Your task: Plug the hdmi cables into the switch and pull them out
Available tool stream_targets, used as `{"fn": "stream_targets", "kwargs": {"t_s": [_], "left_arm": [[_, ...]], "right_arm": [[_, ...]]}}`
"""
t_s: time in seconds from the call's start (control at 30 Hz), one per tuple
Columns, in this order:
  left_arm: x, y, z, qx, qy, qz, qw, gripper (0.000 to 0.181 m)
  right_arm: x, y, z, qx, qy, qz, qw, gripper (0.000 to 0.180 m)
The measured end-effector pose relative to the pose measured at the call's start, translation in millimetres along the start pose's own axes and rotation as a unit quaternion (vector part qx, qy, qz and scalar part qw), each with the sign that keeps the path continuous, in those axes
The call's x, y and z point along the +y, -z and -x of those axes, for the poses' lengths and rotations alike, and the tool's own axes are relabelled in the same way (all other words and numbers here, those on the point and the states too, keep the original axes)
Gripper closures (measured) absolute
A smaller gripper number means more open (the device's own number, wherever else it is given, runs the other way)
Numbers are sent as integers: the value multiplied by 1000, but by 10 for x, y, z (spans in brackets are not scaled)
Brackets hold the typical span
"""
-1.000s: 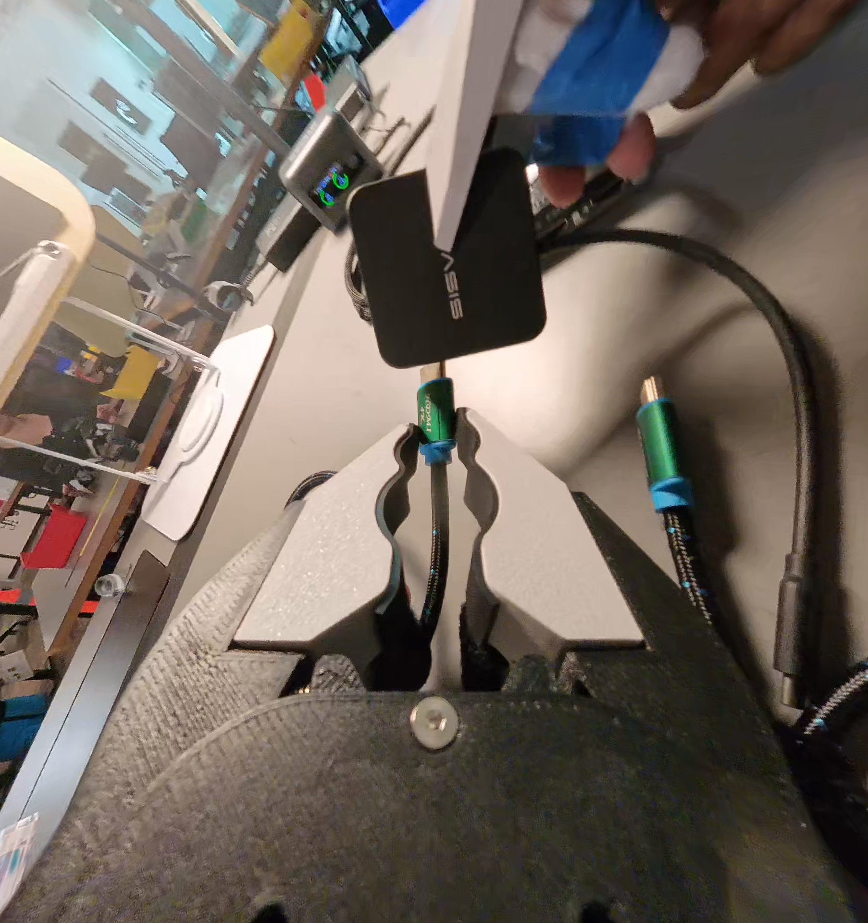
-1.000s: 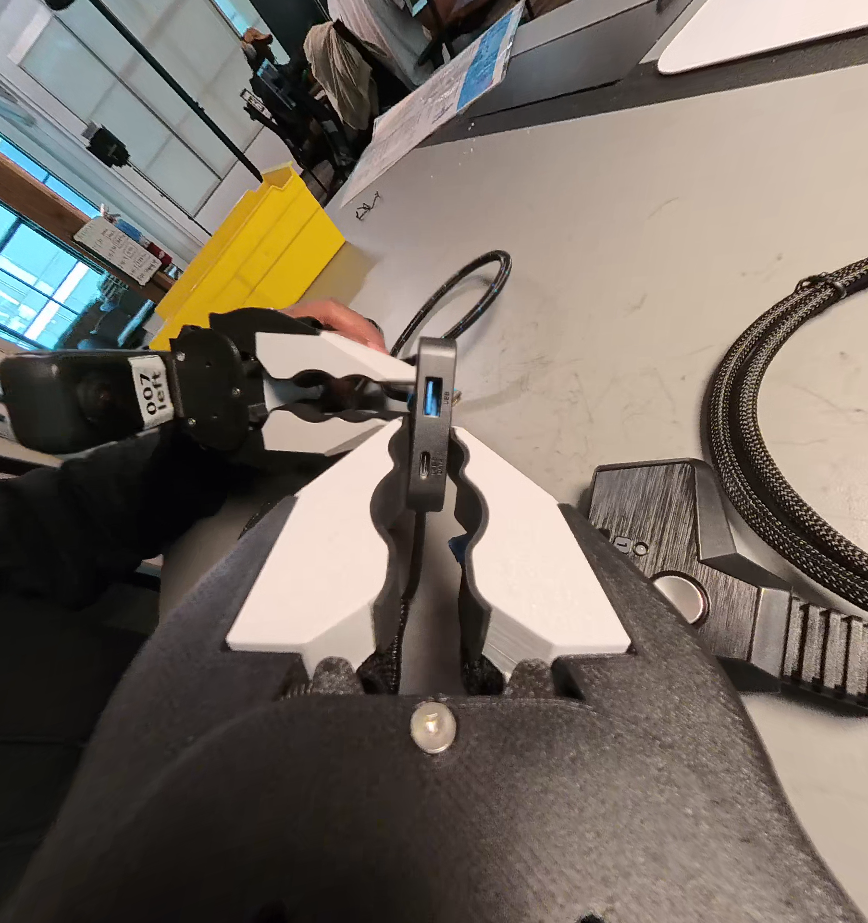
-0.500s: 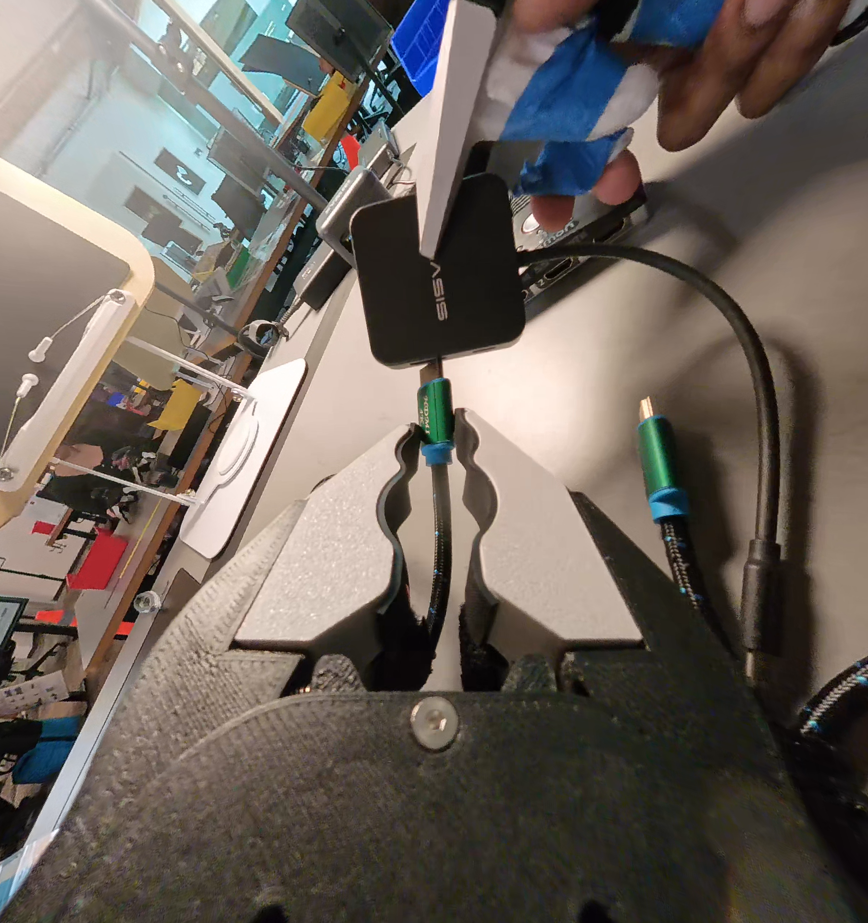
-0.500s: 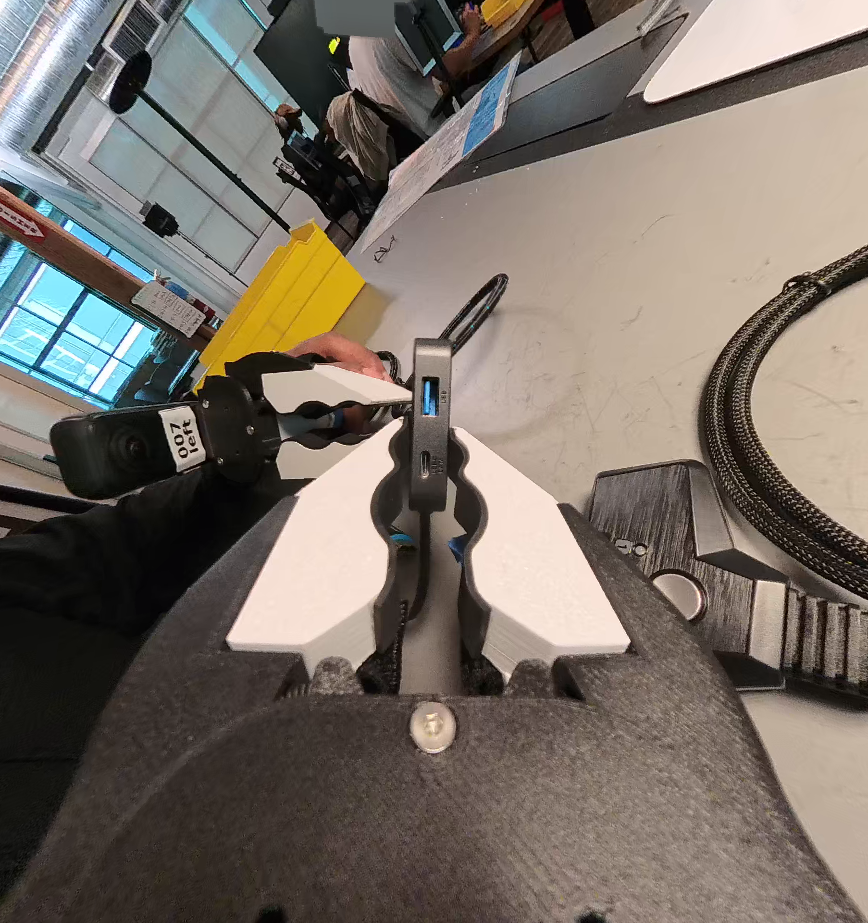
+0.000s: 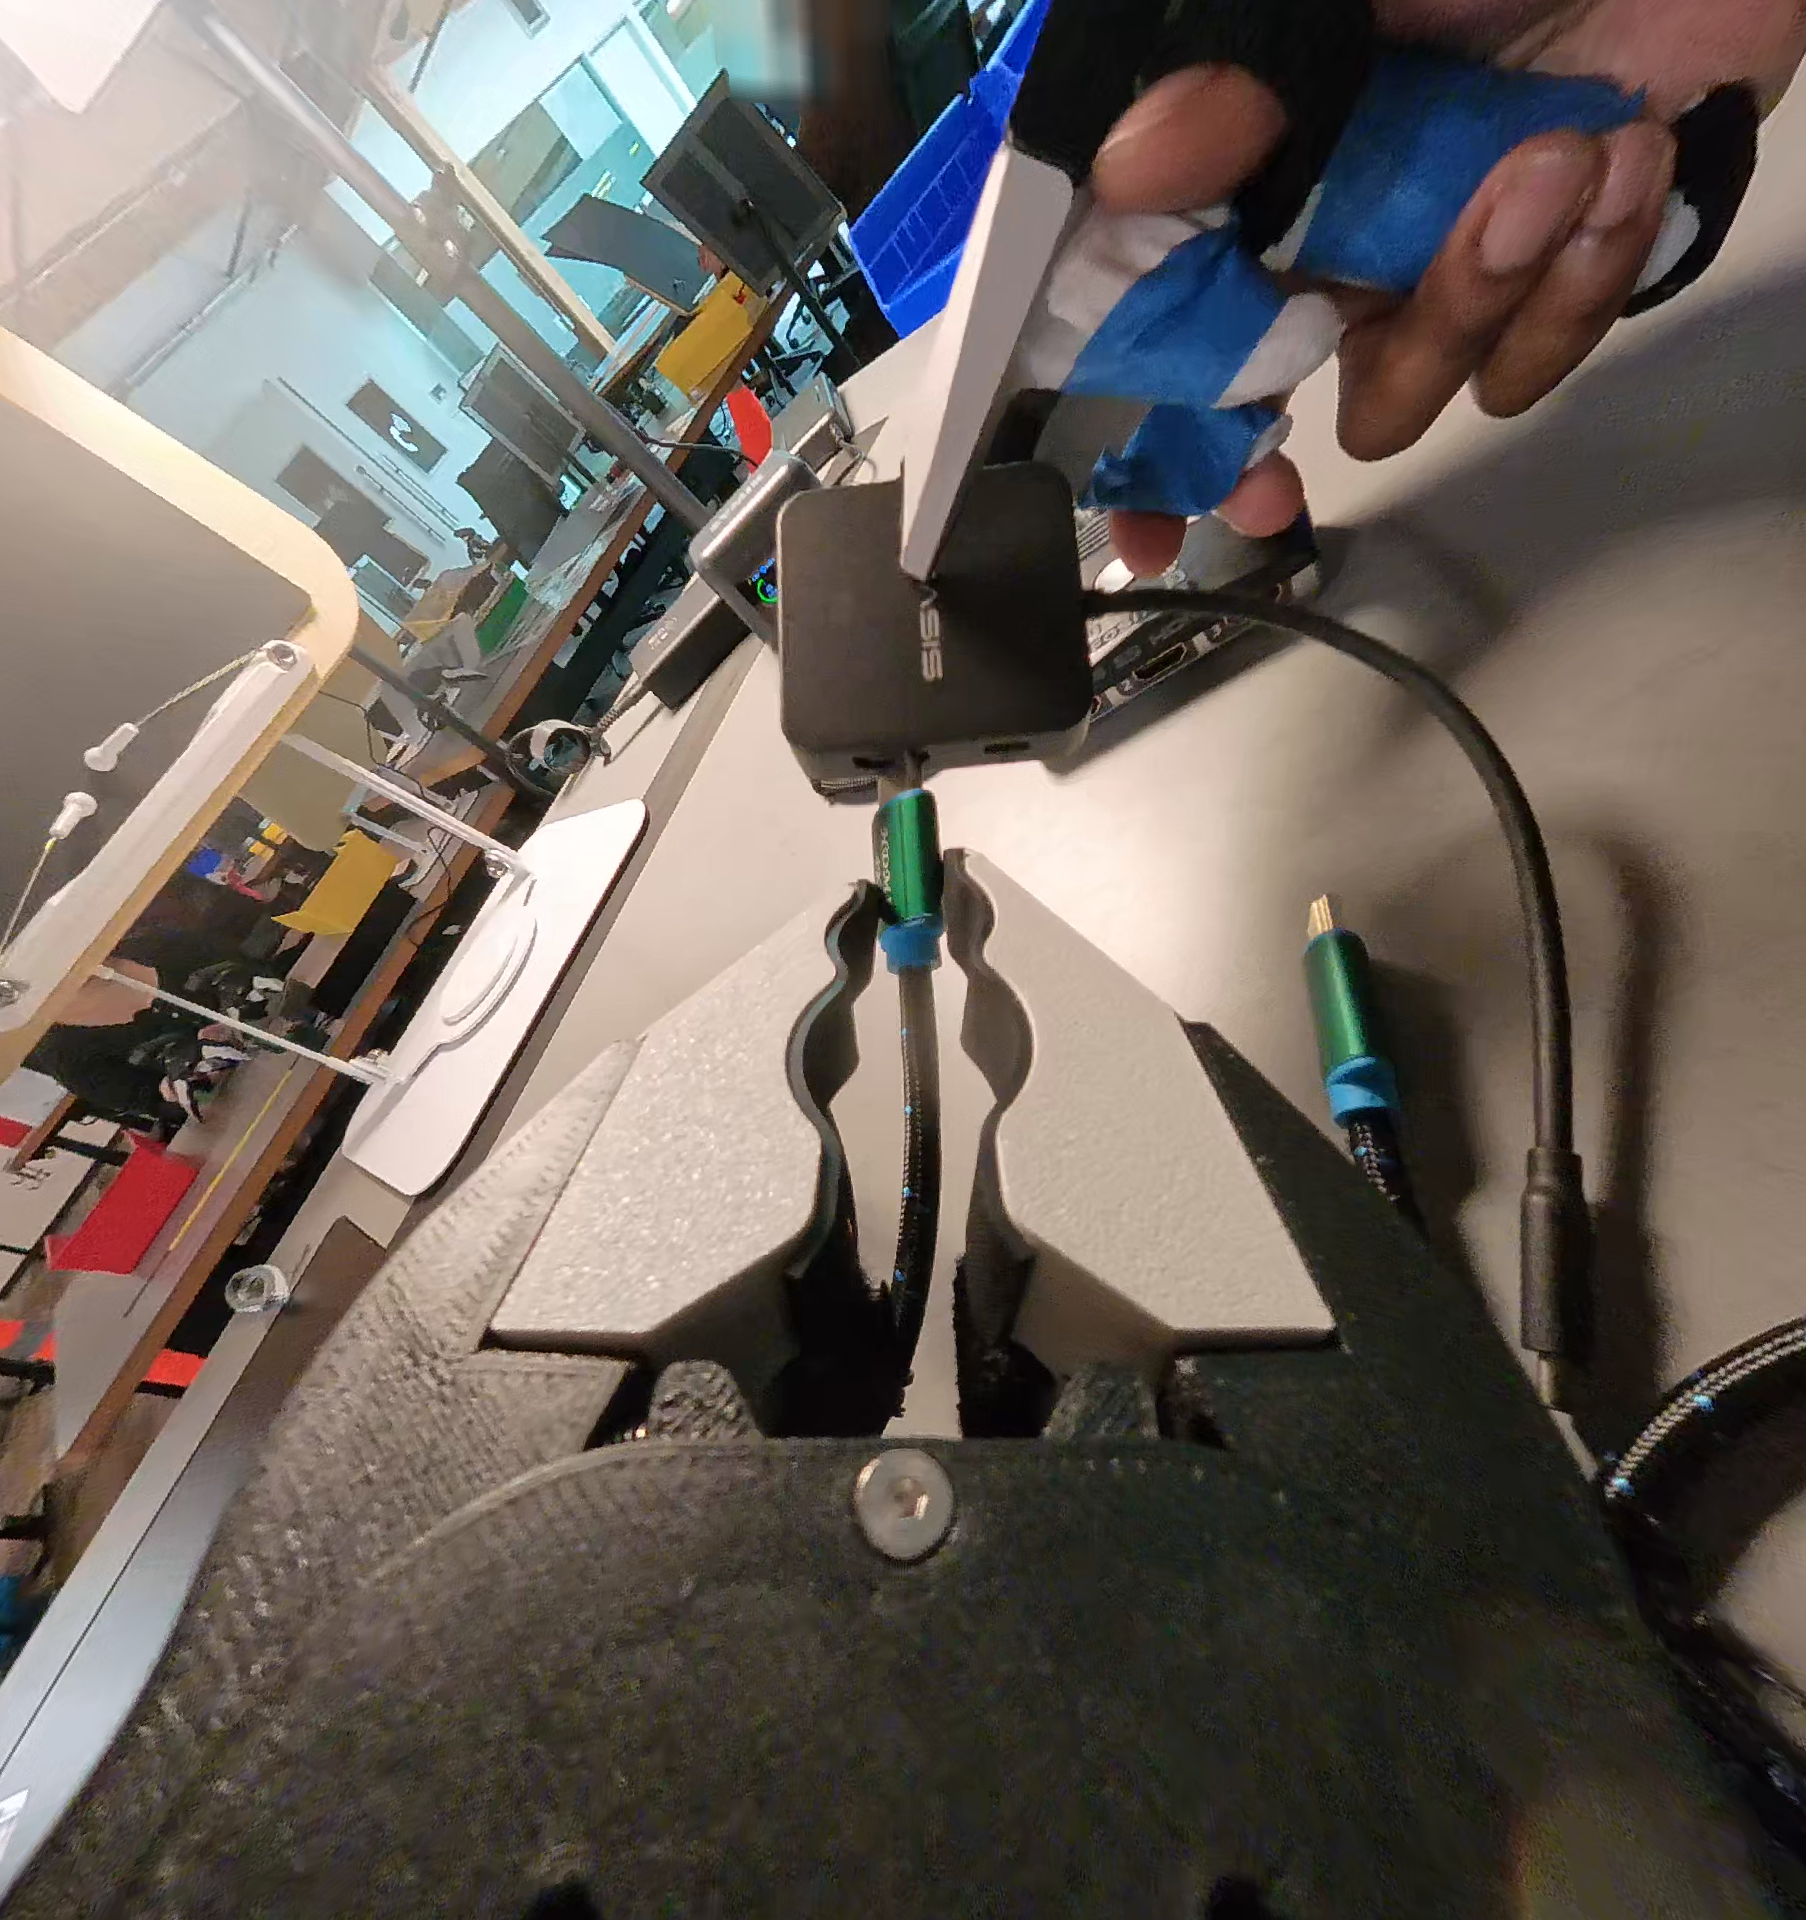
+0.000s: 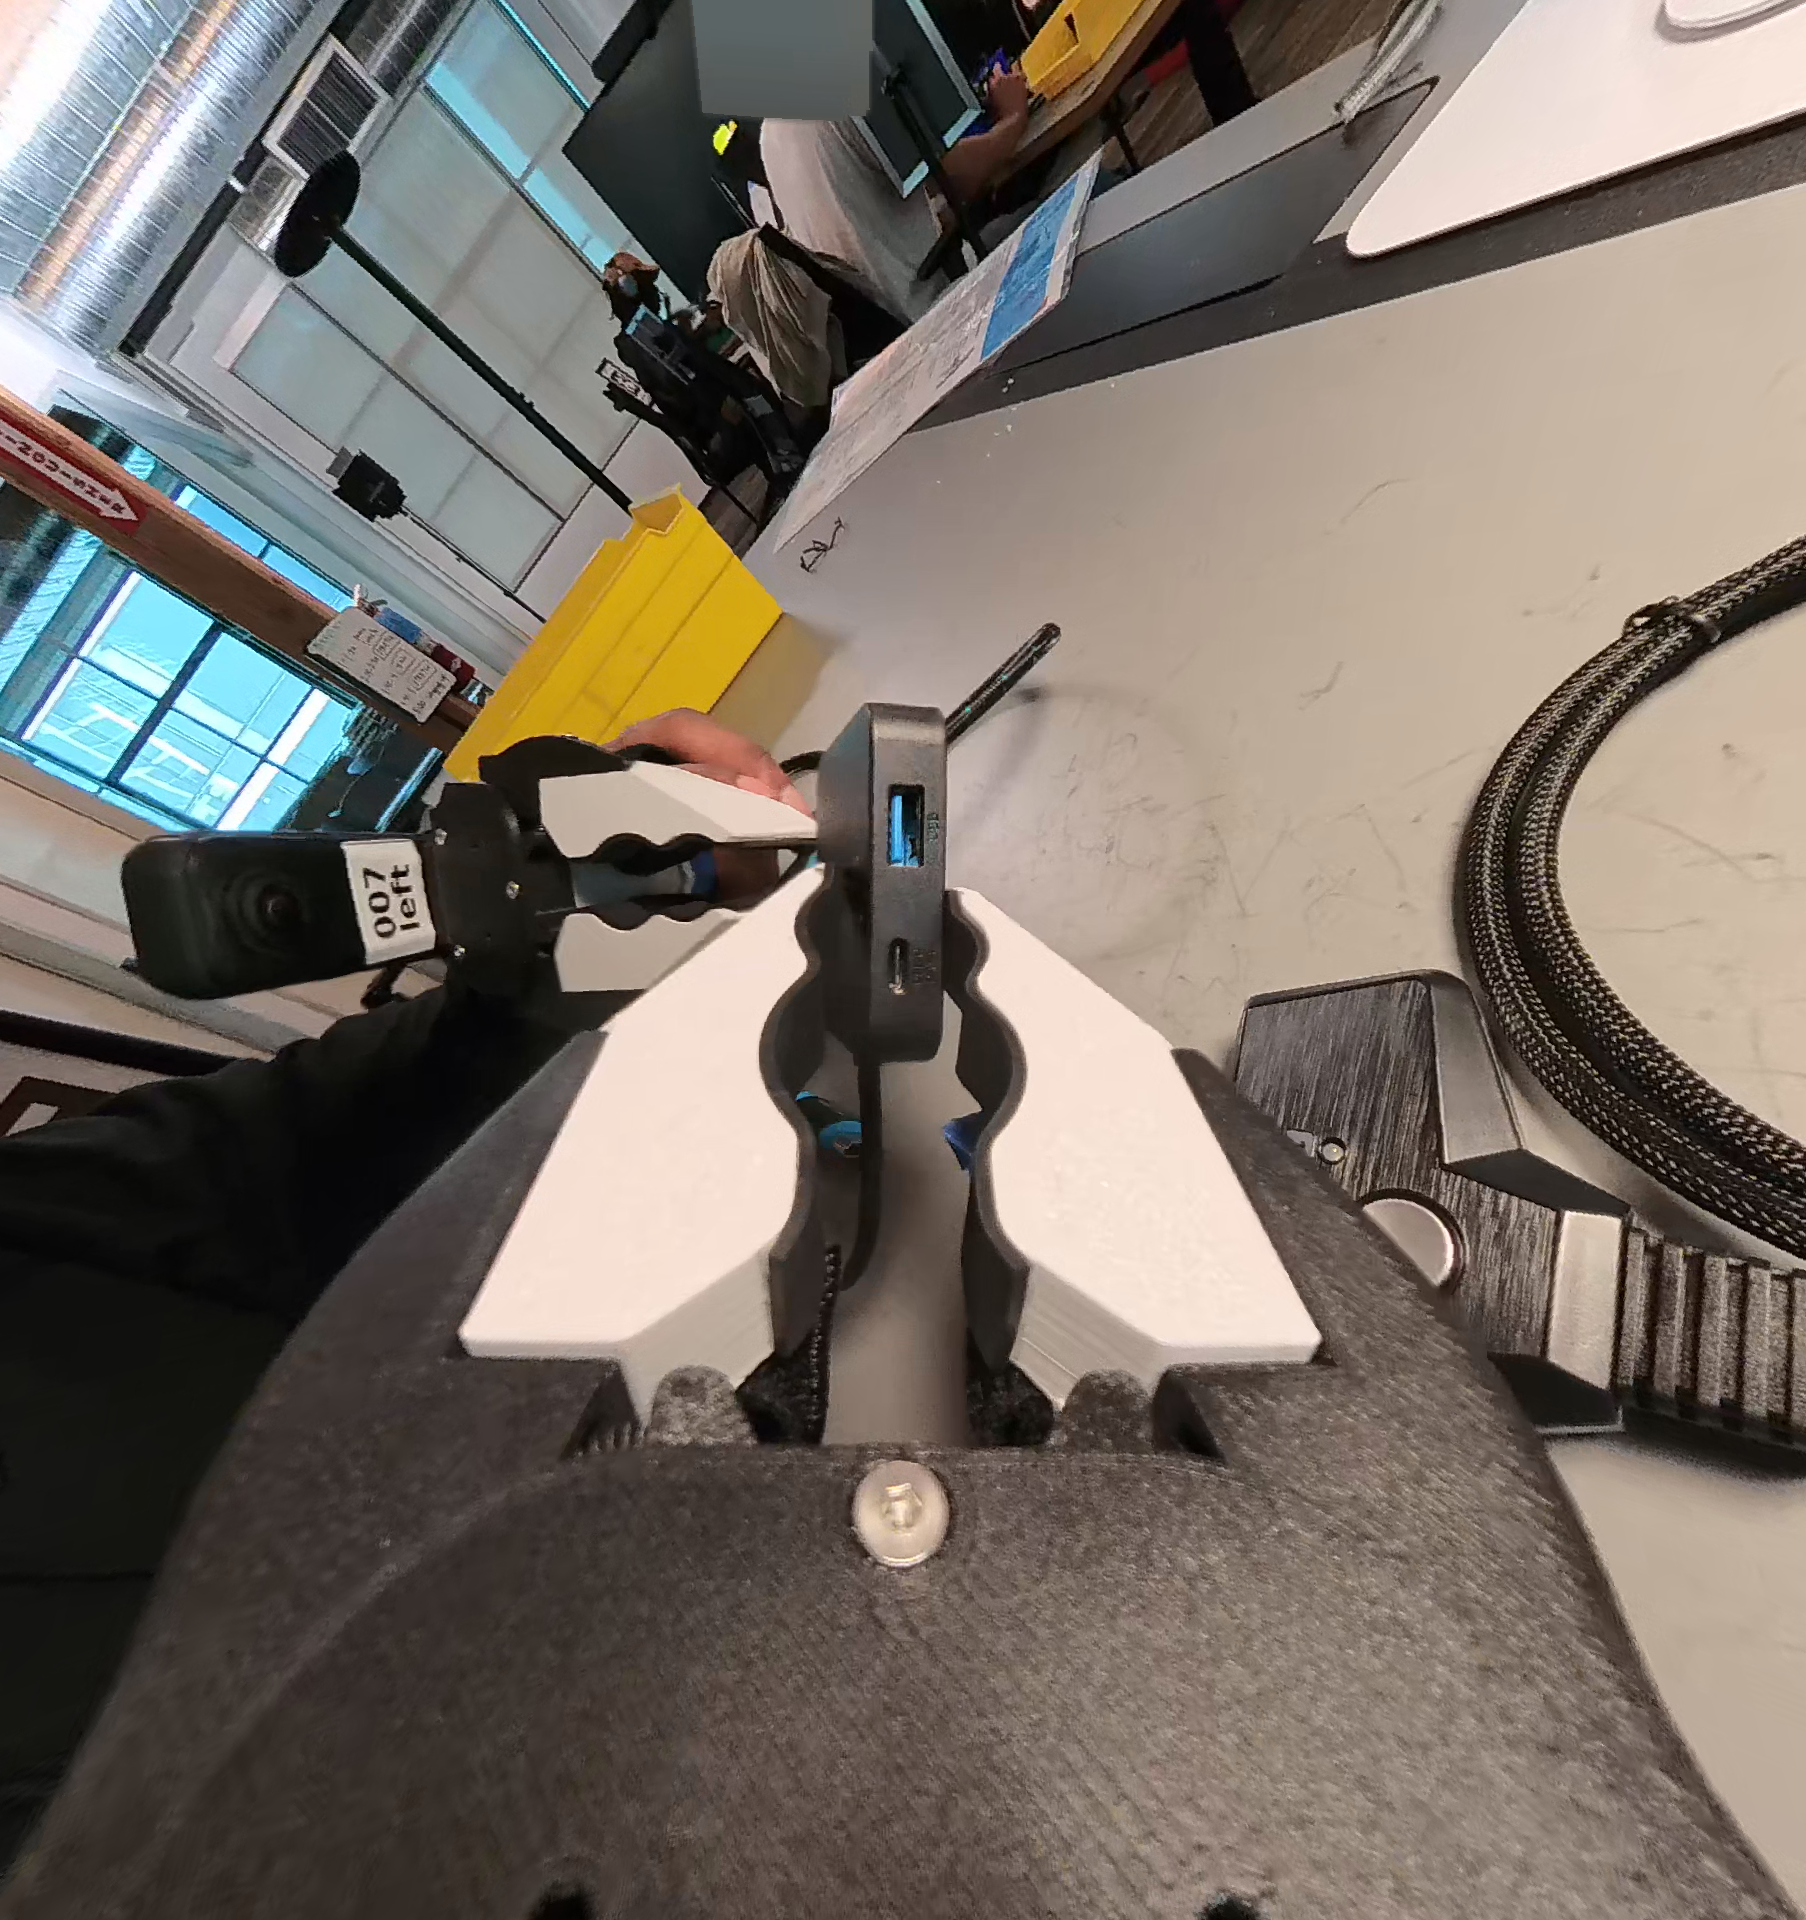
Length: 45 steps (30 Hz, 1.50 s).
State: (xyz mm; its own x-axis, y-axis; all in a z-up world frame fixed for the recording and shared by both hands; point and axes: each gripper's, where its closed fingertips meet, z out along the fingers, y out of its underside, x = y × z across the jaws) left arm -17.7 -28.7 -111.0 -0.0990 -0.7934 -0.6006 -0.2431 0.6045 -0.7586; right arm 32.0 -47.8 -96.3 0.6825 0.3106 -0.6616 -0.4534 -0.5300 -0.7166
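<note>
Two grippers engaged: my left gripper (image 5: 909,904) is clamped on the green HDMI plug (image 5: 907,864), its tip at the near edge of the black switch (image 5: 930,623). My right gripper (image 6: 883,914) pinches that switch (image 6: 883,883) edge-on, off the table (image 6: 1242,623). Second green plug (image 5: 1340,1013) lies loose to the right, on the table.

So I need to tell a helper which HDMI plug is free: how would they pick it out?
Start at the grey table and find the black switch. Right of the left gripper, a second green plug lies flat by itself, gold tip bare, unlike the one held at the switch.
</note>
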Motion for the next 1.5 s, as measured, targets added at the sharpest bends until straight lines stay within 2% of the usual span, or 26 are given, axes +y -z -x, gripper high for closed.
{"fn": "stream_targets", "kwargs": {"t_s": [0.2, 0.33, 0.5, 0.73, 0.93, 1.17, 1.3, 1.5], "left_arm": [[-116, 67, 65, -1, 36, -39, 999, 168], [-87, 49, 46, 2, 36, -32, 999, 167], [-119, 68, 60, -3, 36, -40, 999, 168], [-115, 43, -7, -4, -6, -31, 1000, 168], [-116, 30, -45, -4, -29, -24, 999, 168], [-231, 53, -97, -13, -75, -39, 996, 161], [-276, 52, -152, -18, -110, -38, 993, 168], [-267, 28, -198, -14, -130, -30, 991, 168]], "right_arm": [[-29, 52, -94, 19, 6, 1, 1000, 158], [85, -8, -108, 25, 14, 30, 999, 154], [77, -7, -74, 33, 41, 36, 998, 140], [27, 24, -58, 41, 56, 30, 997, 123], [-60, 92, -83, 70, 78, 20, 994, 116], [110, -74, 206, -19, 35, 40, 998, 125], [242, -161, 266, -43, 21, 61, 997, 134], [283, -184, 330, -56, 27, 67, 996, 159]]}}
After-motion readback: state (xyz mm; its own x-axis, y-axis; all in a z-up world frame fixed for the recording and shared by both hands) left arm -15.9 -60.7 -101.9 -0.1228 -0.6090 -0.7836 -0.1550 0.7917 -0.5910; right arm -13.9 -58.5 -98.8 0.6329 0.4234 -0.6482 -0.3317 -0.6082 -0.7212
